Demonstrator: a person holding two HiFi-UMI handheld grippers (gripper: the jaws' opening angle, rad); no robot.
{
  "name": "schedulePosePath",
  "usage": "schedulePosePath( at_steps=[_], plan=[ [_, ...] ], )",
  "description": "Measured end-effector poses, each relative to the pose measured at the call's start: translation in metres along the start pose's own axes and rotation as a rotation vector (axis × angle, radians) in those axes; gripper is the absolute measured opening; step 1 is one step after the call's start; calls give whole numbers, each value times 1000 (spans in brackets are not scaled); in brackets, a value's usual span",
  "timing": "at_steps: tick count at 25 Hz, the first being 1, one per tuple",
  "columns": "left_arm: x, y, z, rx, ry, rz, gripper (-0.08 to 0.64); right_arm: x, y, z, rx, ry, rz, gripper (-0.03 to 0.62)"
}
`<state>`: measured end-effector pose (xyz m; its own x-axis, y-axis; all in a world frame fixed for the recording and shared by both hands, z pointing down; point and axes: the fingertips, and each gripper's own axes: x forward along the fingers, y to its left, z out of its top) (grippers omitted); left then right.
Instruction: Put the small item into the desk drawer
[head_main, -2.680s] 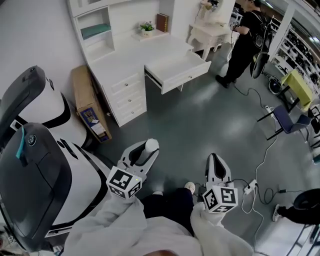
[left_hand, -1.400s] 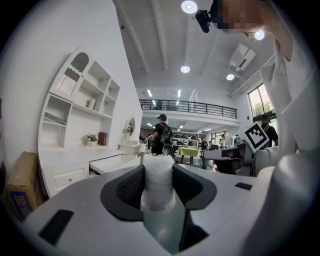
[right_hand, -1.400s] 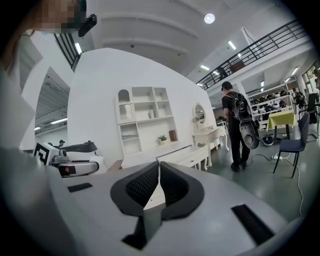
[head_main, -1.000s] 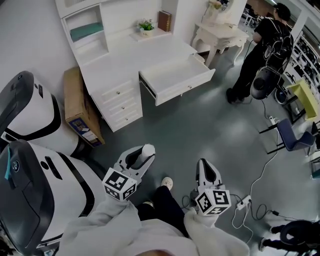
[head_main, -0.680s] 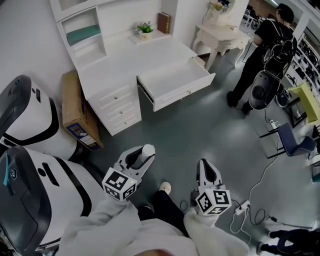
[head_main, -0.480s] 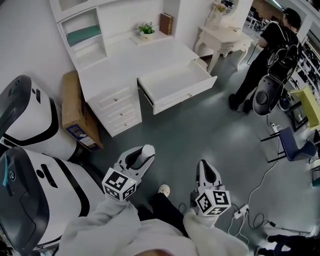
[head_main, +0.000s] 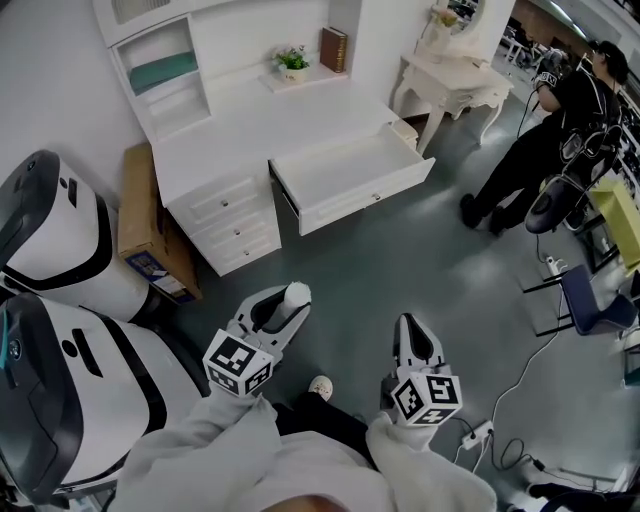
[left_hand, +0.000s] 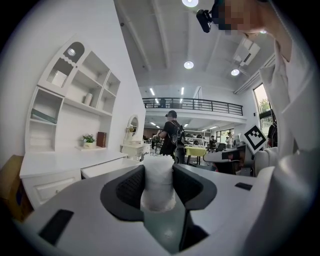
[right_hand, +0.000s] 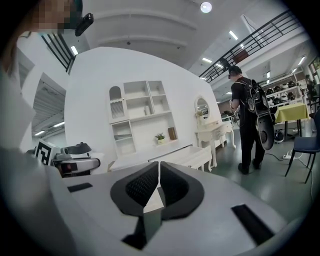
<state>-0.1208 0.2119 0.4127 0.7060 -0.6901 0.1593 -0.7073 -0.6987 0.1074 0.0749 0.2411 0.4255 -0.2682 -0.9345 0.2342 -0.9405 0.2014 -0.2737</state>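
Observation:
My left gripper (head_main: 291, 302) (left_hand: 159, 181) is shut on a small white item (head_main: 297, 293) (left_hand: 159, 184), a crumpled white lump pressed between both black pads. My right gripper (head_main: 415, 335) (right_hand: 159, 185) is shut with nothing between its jaws. Both are held low over the grey floor, well short of the white desk (head_main: 260, 120). The desk drawer (head_main: 350, 175) stands pulled out and looks empty; it also shows in the left gripper view as a white drawer (left_hand: 102, 166) and in the right gripper view as a white drawer (right_hand: 192, 156).
A large white-and-black machine (head_main: 60, 330) stands at my left, with a cardboard box (head_main: 140, 225) leaning beside the desk. A person in black (head_main: 545, 140) stands at the right near a white dressing table (head_main: 450, 75). Cables (head_main: 520, 400) lie on the floor at right.
The view has shifted a little: desk and open drawer sit slightly nearer and more to the left. The person in black has moved right. Both grippers keep their hold and stance.

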Motion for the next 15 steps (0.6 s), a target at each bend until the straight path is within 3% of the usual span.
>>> schedulePosePath(
  at_steps=[15],
  plan=[
    [12, -21, 4, 21, 3, 7, 186, -16, -15, -2, 22, 2, -8, 37]
  ],
)
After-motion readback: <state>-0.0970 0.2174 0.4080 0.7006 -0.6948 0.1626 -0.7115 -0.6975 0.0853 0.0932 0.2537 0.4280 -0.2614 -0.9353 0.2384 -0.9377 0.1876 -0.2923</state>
